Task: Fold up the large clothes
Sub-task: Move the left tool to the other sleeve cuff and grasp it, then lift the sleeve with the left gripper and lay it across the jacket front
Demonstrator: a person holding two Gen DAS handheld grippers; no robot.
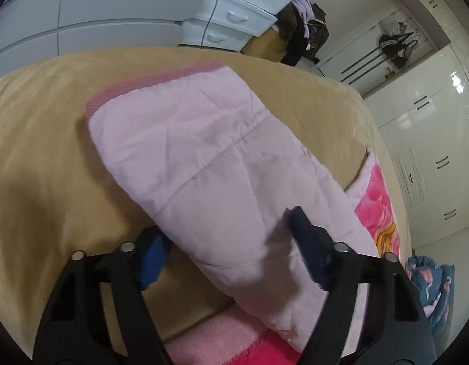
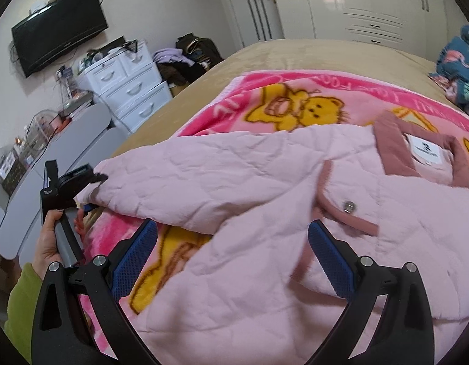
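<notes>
Nearest in the right wrist view, the right gripper (image 2: 232, 255) hangs with its jaws spread wide above the pale pink quilted jacket (image 2: 264, 200), gripping nothing. The jacket lies on a pink teddy-bear blanket (image 2: 295, 103) spread over the tan bedcover (image 2: 295, 51), its darker pink collar (image 2: 423, 155) and a snap button (image 2: 349, 206) facing up. At the left edge, the person's left hand (image 2: 48, 243) holds the other tool's handle beside the jacket's sleeve.

From the left wrist camera, the left gripper (image 1: 225, 243) has its jaws wide on either side of that sleeve (image 1: 204, 158), not pinching it; the sleeve stretches away across the bedcover to its ribbed pink cuff (image 1: 149, 82).

Farther off stand a white drawer unit (image 2: 127, 91) with clutter on top, its drawers shut and contents unseen, a clothes pile (image 2: 185, 57), a wall TV (image 2: 57, 27) and white wardrobes (image 2: 371, 6).
</notes>
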